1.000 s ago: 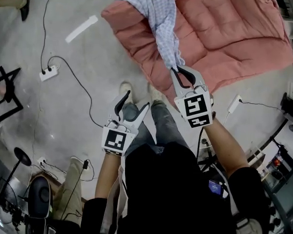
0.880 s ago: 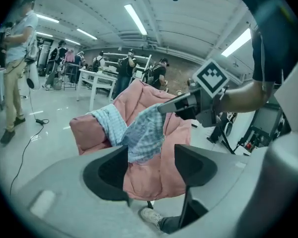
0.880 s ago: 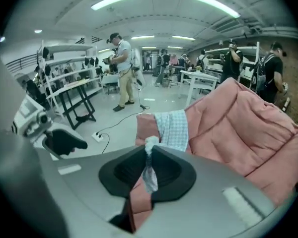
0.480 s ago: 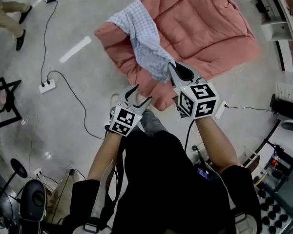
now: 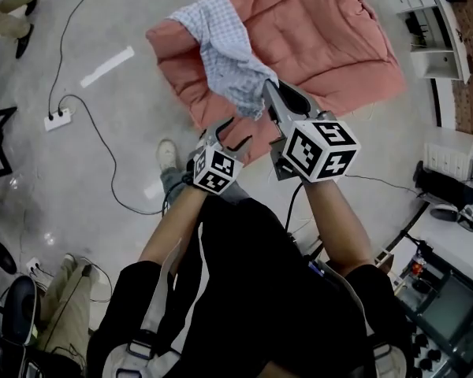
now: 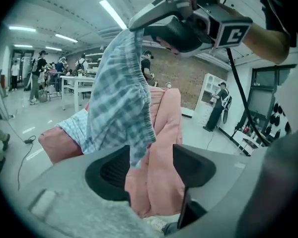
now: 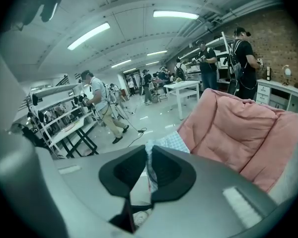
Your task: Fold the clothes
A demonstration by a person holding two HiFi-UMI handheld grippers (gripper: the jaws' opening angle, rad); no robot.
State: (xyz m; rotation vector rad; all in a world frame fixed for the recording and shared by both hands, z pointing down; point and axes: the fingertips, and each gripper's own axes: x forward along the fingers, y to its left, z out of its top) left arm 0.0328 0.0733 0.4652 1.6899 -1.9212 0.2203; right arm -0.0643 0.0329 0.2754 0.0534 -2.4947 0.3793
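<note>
Okay, your right gripper (image 5: pixel 268 91) is clamped on the blue checked garment (image 5: pixel 225 53), held up over the pink quilt (image 5: pixel 331 38). Your left gripper (image 5: pixel 235 132) has its jaws apart, just narrowing, gripping nothing, with the hem dangling just ahead.

R hand-held gripper (image 7: pixel 148 155) clamping checked cloth (image 7: pixel 175 141), pink quilt (image 7: pixel 243 133) behind

The blue-and-white checked garment (image 5: pixel 225 53), thin and crumpled with a gathered edge, stretches as a twisted strip above the pink quilt (image 5: pixel 331 46). Its bunched upper end is pinched between the closed jaws of the right gripper (image 5: pixel 268 91). Its other end lies spread over the quilt's left corner, and a loose fold dangles free.
</note>
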